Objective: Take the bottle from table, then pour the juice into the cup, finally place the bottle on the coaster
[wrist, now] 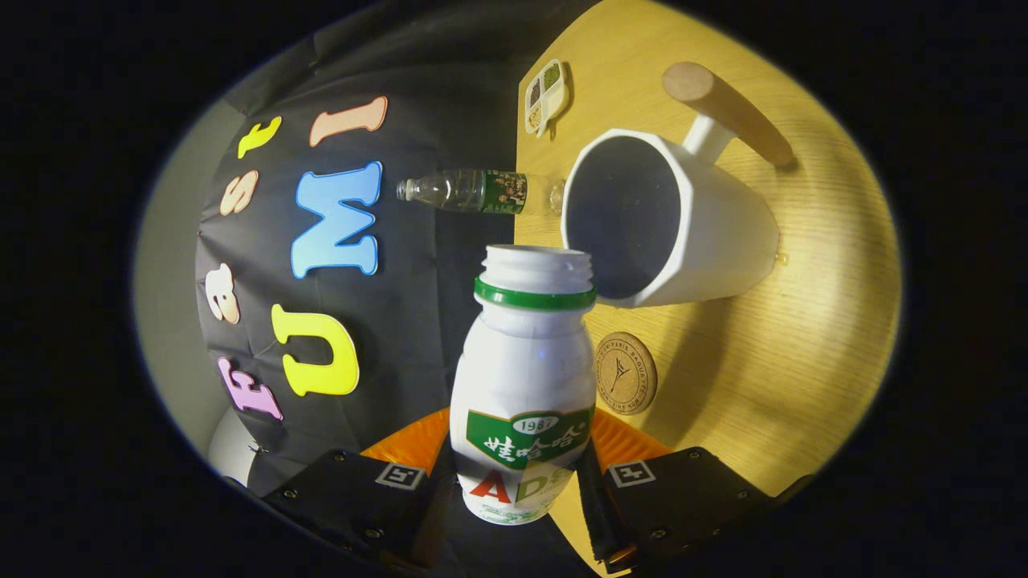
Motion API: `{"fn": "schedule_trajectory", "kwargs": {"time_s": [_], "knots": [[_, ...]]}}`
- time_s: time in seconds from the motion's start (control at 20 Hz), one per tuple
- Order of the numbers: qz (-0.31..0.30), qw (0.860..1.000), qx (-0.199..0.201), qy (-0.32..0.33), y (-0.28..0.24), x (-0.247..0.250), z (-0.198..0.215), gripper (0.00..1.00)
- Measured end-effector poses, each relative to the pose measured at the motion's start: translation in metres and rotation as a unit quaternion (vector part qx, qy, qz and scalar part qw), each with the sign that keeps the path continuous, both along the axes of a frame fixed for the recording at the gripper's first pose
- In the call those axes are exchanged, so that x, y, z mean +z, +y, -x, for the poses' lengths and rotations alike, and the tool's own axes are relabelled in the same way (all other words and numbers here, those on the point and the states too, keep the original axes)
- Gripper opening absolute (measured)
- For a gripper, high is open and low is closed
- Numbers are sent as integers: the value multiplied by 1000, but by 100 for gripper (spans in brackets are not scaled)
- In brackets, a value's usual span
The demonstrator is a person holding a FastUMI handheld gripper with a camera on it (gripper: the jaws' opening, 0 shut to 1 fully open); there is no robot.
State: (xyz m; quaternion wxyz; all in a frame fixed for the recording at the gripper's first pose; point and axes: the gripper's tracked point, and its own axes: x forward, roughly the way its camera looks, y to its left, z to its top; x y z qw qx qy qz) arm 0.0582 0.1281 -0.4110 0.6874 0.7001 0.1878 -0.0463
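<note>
**A:** I've got the white plastic juice bottle with the green neck ring (524,385) clamped between both fingers of the gripper (522,486), tipped, its capless mouth just short of the white faceted cup with the wooden handle (675,225).

**B:** Risks?

**A:** I'd judge the smooth, rounded body could slip or twist in my grip, and the mouth sits outside the rim, so juice could hit the pale wood-grain desk (803,361). The round cork coaster (626,373) lies near the cup. Farther off stand a clear water bottle (474,191) and a small divided dish (546,96).
</note>
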Motion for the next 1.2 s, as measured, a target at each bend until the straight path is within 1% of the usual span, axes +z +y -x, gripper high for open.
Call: {"fn": "schedule_trajectory", "kwargs": {"time_s": [0.2,0.35,0.55,1.2], "knots": [[-15,1000,-11,-4,-3,6,-4,68],[-13,1000,-7,-7,-1,10,-7,68],[-21,1000,-14,-10,-3,15,-11,68],[-24,999,-13,-20,-2,21,-13,68]]}}
